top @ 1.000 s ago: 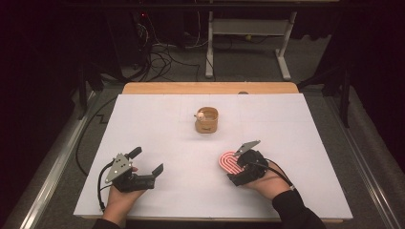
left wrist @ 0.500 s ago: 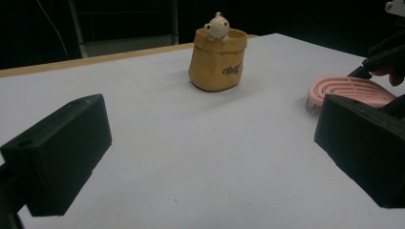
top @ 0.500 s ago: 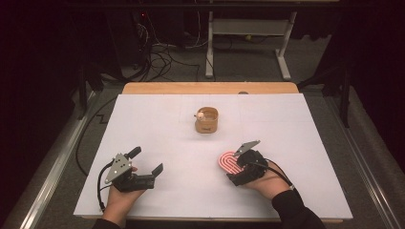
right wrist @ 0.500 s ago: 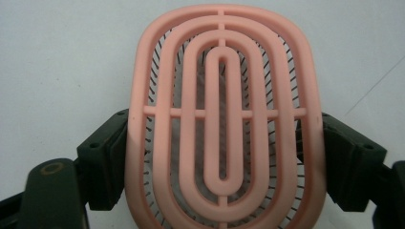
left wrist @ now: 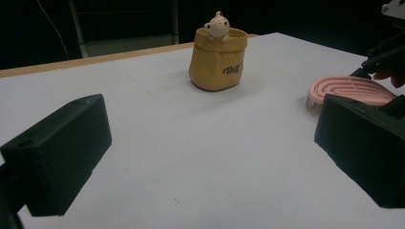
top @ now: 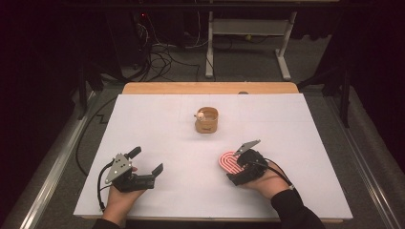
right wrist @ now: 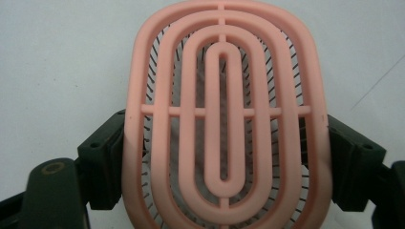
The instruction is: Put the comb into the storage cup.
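White paper covers the table (top: 157, 124), with dark floor and cables dim behind. At lower right of the high view the right gripper (top: 237, 161) clasps a pink oval brush (top: 229, 162), whose lower edge is cut off in the right gripper view. At lower left the left gripper (top: 145, 160) rests spread and empty, and a yellow pot (top: 207, 121) stands mid-table.

The right gripper (right wrist: 224, 143) has its two black jaws pressed against the long sides of a pink oval brush (right wrist: 224, 119), concentric ribs facing up, thin dark bristles underneath, over the white table (right wrist: 57, 57).
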Demonstrator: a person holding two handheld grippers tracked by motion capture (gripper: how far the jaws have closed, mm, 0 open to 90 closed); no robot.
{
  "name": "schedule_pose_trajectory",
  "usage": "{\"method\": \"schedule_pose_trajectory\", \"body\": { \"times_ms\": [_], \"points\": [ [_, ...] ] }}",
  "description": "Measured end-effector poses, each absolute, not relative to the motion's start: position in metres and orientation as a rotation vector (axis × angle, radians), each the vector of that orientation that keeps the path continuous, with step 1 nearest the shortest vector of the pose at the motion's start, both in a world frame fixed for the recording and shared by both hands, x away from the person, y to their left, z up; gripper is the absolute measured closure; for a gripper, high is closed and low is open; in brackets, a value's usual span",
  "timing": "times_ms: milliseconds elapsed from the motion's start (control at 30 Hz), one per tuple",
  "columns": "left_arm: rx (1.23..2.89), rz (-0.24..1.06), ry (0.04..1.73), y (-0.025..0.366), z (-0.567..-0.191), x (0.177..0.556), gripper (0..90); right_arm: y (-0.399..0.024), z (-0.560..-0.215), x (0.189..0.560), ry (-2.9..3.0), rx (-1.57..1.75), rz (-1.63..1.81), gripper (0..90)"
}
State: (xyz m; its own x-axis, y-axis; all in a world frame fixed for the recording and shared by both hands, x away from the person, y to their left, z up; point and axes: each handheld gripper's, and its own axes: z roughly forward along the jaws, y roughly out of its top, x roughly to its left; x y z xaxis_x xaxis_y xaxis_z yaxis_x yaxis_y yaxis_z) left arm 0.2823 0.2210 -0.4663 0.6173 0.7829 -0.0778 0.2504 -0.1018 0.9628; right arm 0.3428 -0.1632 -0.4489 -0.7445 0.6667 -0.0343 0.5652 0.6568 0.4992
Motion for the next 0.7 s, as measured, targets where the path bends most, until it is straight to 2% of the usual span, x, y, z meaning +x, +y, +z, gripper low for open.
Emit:
{"method": "schedule_pose_trajectory", "body": {
  "times_ms": [700],
  "points": [
    [1.658, 0.560, 0.867, 0.2212, -0.4664, 0.2825, 0.0, -0.1646, -0.4483, 0.3370, 2.626, 0.958, 0.731, 20.2]
  ]
}}
